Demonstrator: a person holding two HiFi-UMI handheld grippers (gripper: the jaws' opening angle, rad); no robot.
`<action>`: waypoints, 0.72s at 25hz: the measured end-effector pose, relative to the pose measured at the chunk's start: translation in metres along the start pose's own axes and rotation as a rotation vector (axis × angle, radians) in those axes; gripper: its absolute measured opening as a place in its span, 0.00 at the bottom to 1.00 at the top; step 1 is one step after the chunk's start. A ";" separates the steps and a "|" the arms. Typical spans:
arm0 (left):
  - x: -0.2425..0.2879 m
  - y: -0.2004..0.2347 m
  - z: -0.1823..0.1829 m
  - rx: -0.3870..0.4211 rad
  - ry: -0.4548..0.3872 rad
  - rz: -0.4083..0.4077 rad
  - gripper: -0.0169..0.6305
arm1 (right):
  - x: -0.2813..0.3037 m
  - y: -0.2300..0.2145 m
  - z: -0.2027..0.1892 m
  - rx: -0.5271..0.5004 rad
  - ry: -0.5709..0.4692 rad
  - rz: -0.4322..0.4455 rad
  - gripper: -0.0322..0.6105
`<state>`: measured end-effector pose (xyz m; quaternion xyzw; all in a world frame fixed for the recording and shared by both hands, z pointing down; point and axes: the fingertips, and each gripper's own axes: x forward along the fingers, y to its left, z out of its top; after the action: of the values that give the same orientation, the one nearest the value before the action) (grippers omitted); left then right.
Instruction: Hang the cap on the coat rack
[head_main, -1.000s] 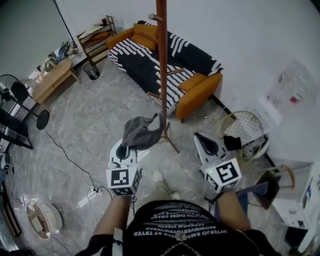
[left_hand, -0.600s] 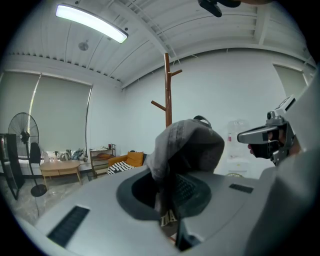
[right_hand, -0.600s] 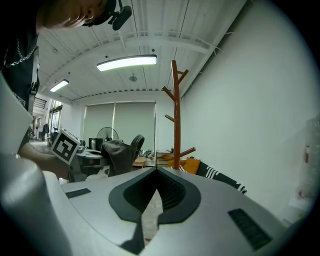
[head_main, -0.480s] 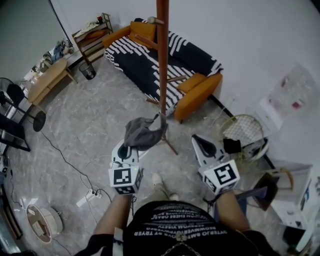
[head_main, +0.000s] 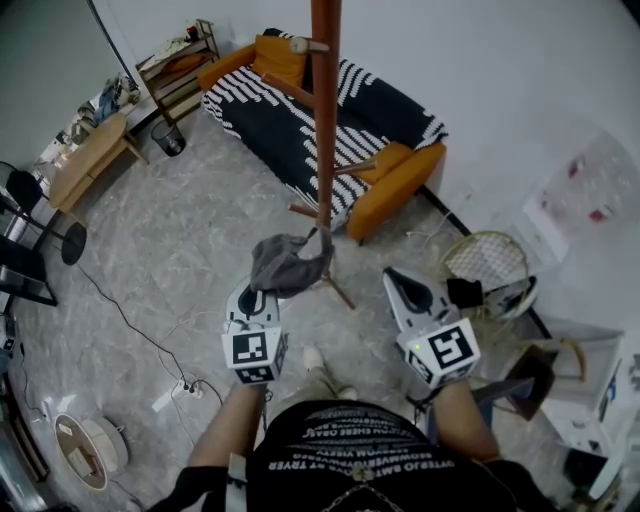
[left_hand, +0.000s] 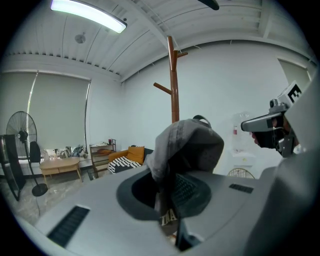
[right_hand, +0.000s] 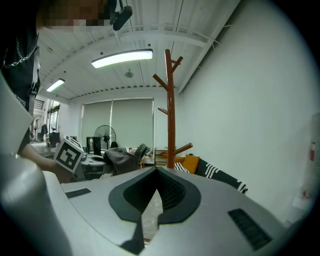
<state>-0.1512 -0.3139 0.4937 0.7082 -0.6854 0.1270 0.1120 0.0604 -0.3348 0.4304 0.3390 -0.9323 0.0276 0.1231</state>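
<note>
- My left tongs (head_main: 256, 295) are clamped on the cap (head_main: 288, 262) — in the left gripper view the grey fabric bunches up between the jaws and a dark strap loop stands at its top (left_hand: 187, 145).
- My right tongs (head_main: 405, 285) are together with nothing in them; the right gripper view shows only floor past the pads (right_hand: 152, 200).
- In the head view the cap's right edge overlaps the coat rack (head_main: 323, 120) low on its pole; I cannot tell whether it touches.
- The pegs stick out well above the cap in the left gripper view (left_hand: 174, 75), with bare wall on both sides of the pole.
- The open room is to my left: a wide stretch of grey floor (head_main: 180, 250), crossed by a cable to a power strip (head_main: 175, 395).
- Behind the pole the striped sofa (head_main: 290, 115) closes that side off.
- On my right a wire basket (head_main: 487, 258) and other clutter lie along the wall — tighter there.
- Since a second ago the left tongs have edged slightly forward with the cap, the grip unchanged; the right tongs have hardly moved, and the sofa has slid toward the frame's upper left.
</note>
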 end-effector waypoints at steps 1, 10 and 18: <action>0.005 0.001 -0.002 0.001 0.008 -0.001 0.06 | 0.003 -0.002 0.001 -0.001 0.003 0.001 0.05; 0.043 0.005 -0.021 0.040 0.030 -0.016 0.06 | 0.015 -0.017 0.011 -0.017 0.004 -0.024 0.05; 0.075 0.010 -0.037 0.061 0.062 -0.037 0.06 | 0.036 -0.028 0.023 -0.016 0.012 -0.046 0.05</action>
<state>-0.1599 -0.3728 0.5531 0.7195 -0.6643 0.1675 0.1140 0.0468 -0.3820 0.4162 0.3591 -0.9237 0.0191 0.1319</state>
